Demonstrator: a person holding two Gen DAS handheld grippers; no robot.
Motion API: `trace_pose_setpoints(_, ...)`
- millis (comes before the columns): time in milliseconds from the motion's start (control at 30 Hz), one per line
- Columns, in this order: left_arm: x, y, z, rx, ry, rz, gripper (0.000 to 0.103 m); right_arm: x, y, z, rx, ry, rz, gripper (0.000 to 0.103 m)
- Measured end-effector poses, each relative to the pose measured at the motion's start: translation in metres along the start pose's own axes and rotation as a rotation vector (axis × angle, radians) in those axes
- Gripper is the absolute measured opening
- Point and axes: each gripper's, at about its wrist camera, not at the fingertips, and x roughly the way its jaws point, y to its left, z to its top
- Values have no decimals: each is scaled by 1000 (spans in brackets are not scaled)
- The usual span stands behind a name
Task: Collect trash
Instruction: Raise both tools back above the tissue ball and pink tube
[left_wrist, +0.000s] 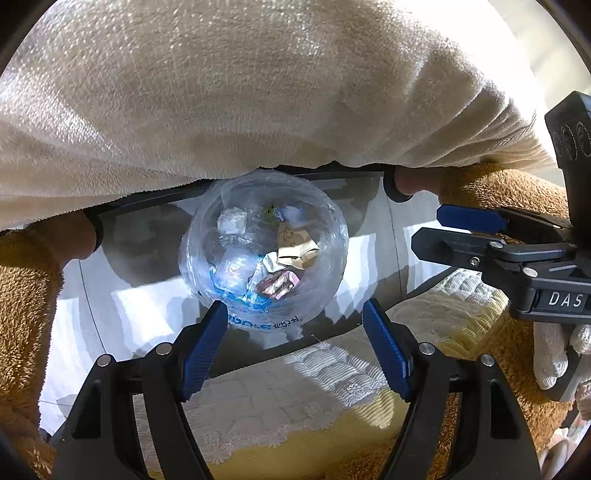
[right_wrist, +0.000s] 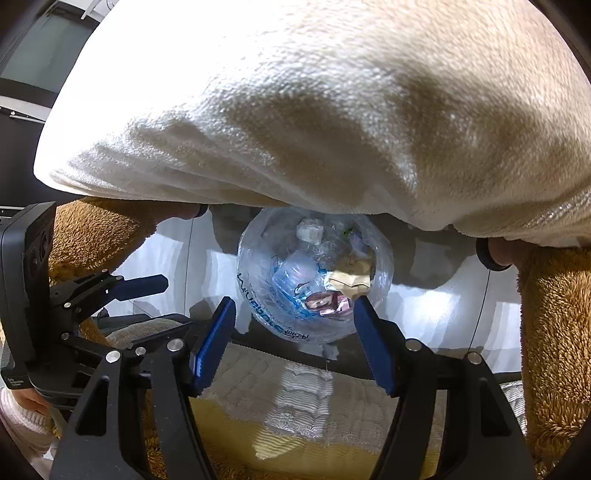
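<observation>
- A clear trash bag (left_wrist: 263, 254), filled with crumpled wrappers, is seen on the floor (left_wrist: 369, 258) below both grippers.
- The left hand-held gripper (left_wrist: 295, 321) is spread apart, empty.
- The right hand-held gripper (right_wrist: 293, 317) is likewise apart, nothing held.

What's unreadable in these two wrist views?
- Bag far rim: hidden under the cream robe, both views.
- Bag print: mirrored through plastic, too warped to read.
- Trash inside: crumpled scraps, kinds unclear.
- What the bag rests on: hidden beneath it.
- Both tongs open, empty.
</observation>
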Motion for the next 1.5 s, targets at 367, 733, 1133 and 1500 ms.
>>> trace_pose_setpoints(367,-26,-8,-7,42,-111,5,74,-22,3,-6,-28,-102,23,66)
trace_pose_setpoints(733,-87,-8,-22,70,-356,-26,74,-90,11,-29,-84,-385,46,66)
trace_pose_setpoints(1133,-164,-12,-12,105,-611,-6,74,-159,33,-24,-198,-614,-1,66)
trace_pose_setpoints(1500,-217,-2,41,132,-711,37,74,-193,46,28,-241,-691,4,66)
